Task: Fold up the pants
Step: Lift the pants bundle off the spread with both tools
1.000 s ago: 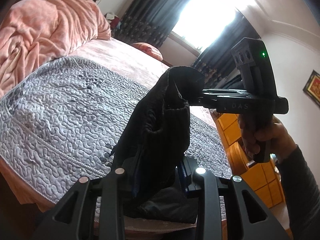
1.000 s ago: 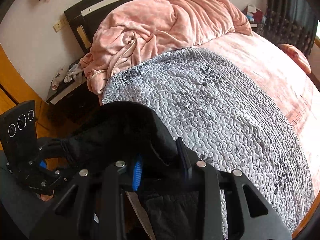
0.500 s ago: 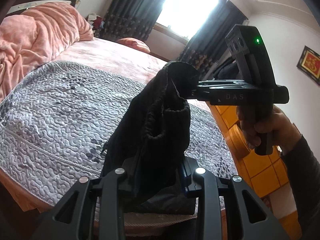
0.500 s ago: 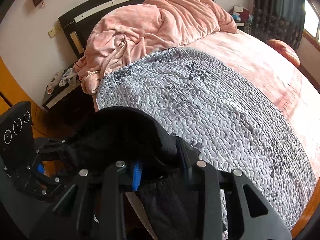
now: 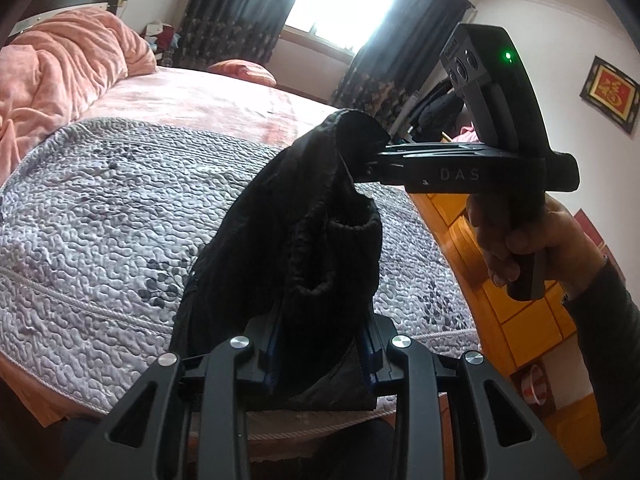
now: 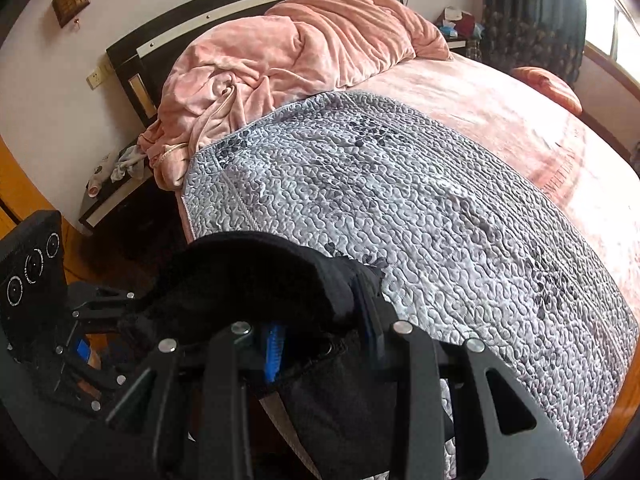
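Bedroom, bed (image 6: 520, 128) with grey quilt (image 6: 400, 200), pink blanket (image 6: 280, 52) bunched at headboard. Black pants (image 5: 304, 240) held up in air over near bed edge, bunched between both tools. Left gripper (image 5: 320, 356) jaws clamped on pants; right gripper (image 6: 320, 340) jaws likewise. Best next: spread apart, pull taut, lay flat on quilt. Lettering "DAS" on right tool.

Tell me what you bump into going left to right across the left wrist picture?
Pink blanket → grey quilt → black pants → right gripper → the hand holding it → framed red picture on the wall.
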